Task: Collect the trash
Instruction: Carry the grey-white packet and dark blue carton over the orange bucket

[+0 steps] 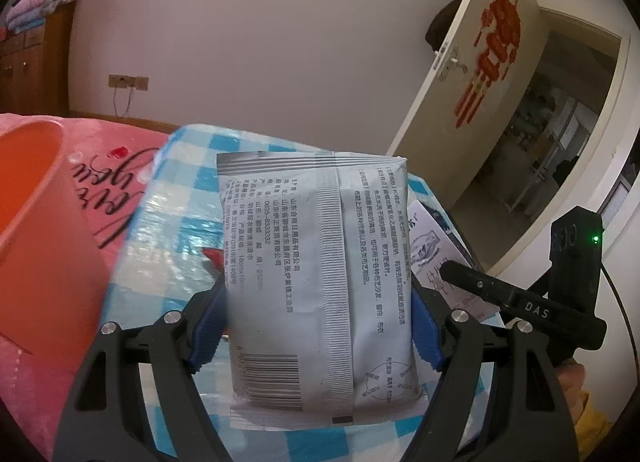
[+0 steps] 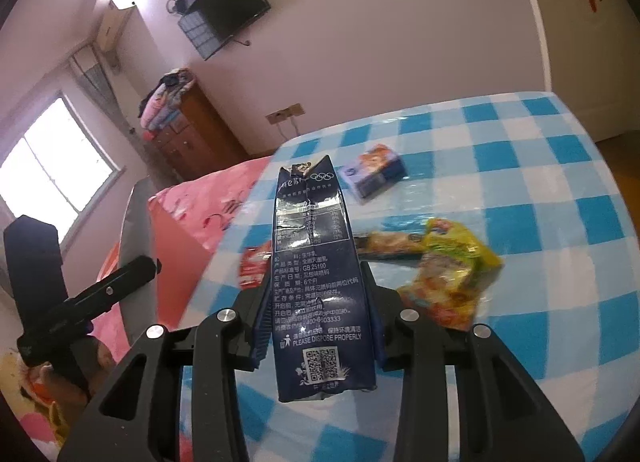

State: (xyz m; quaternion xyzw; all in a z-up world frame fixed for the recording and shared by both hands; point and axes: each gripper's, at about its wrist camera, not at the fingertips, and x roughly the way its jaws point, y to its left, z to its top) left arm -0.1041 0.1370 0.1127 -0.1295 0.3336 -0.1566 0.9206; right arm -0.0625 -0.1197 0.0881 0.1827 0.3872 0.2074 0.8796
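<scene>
The left tongs are clamped on a grey-white wipes packet, its blue pads pressing both long edges; the packet stands upright above the counter, printed back and barcode toward the camera. To the left, an orange bin sits against the pink bed cover. The right tongs are clamped on a flattened dark-blue milk carton, held upright above the blue-and-white checked counter. Just right of the carton lies a yellow snack wrapper, touching a long brown wrapper. A red wrapper lies just left of the carton. A tissue pack rests farther back on the counter.
</scene>
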